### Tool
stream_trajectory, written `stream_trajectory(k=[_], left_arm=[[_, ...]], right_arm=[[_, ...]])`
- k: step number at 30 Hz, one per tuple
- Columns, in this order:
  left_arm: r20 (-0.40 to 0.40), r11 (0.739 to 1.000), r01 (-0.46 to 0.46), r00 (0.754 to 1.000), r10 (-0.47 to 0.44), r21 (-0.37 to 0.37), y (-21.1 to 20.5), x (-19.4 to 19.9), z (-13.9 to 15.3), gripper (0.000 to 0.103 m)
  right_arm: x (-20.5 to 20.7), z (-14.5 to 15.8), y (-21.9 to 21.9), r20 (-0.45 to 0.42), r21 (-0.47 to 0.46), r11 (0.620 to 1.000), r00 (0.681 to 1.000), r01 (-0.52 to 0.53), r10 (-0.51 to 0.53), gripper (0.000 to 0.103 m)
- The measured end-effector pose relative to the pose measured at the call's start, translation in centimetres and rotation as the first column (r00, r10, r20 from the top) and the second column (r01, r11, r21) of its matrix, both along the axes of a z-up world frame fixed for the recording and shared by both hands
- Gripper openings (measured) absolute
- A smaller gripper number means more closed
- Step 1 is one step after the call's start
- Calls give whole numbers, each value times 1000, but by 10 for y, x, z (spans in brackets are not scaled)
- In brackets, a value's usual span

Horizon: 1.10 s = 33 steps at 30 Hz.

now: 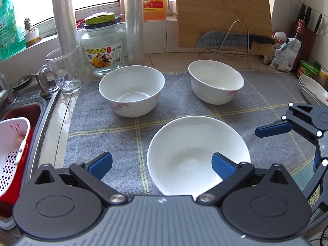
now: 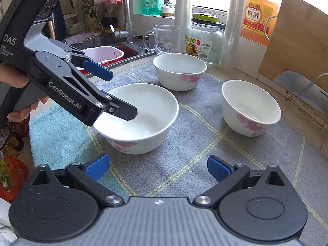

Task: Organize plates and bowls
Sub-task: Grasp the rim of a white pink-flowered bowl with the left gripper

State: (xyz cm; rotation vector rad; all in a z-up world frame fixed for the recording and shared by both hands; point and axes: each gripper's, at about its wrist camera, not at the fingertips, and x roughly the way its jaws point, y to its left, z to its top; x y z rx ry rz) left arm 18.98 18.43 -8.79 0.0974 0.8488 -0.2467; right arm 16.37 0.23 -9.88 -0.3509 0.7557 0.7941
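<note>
Three white bowls with pink flowers stand on a grey cloth. The nearest bowl sits just ahead of my left gripper, which is open. Its right finger hangs inside that bowl and its left finger stays outside, so the rim lies between them. In the right wrist view the left gripper is held by a hand and straddles the same rim. The other two bowls stand farther back, apart. My right gripper is open and empty above the cloth. White plates are stacked at the right.
A sink with a red-and-white basket lies to the left. A glass mug, a jar and two plastic rolls stand at the back. A cutting board and a knife lean behind.
</note>
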Motion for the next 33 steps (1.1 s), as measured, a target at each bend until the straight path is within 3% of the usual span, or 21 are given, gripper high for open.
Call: stream_trajectory(k=[8, 10, 22, 33], left_arm=[[-24, 998, 67, 997, -67, 6, -2, 6, -4, 99], [-26, 997, 81, 996, -81, 8, -2, 8, -3, 91], [-52, 990, 136, 989, -137, -24, -4, 15, -5, 68], [-64, 985, 166, 984, -169, -42, -6, 19, -5, 61]], right_arm=[[-1, -5, 24, 28, -20, 999, 999, -40, 40, 100], [-1, -5, 26, 33, -22, 999, 999, -42, 43, 98], [-4, -3, 32, 68, -45, 997, 995, -64, 67, 85], [-2, -3, 33, 60, -32, 997, 996, -66, 68, 83]])
